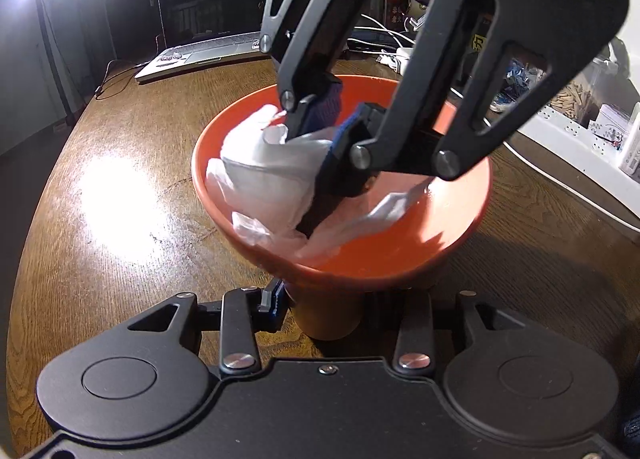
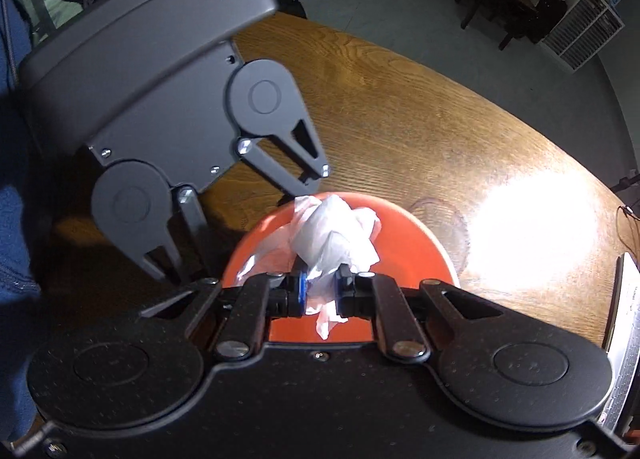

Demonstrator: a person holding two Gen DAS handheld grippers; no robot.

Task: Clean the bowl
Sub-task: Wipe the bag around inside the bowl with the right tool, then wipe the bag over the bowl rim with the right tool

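An orange bowl (image 1: 460,215) stands on the wooden table (image 1: 120,179). My left gripper (image 1: 328,315) is shut on the bowl's narrow foot, low at the near side. My right gripper (image 1: 320,131) reaches down into the bowl from above and is shut on a crumpled white tissue (image 1: 264,167), which presses against the bowl's inside. In the right wrist view the tissue (image 2: 332,235) sits between the blue pads of my right gripper (image 2: 322,291), over the orange bowl (image 2: 412,243). The left gripper's grey body (image 2: 160,99) shows at the upper left there.
A laptop (image 1: 200,27) sits open at the table's far edge. White cables (image 1: 384,39) and a white shelf with small items (image 1: 580,127) lie to the right. A bright lamp glare falls on the table. Chairs and a white rack (image 2: 584,31) stand on the floor beyond the table.
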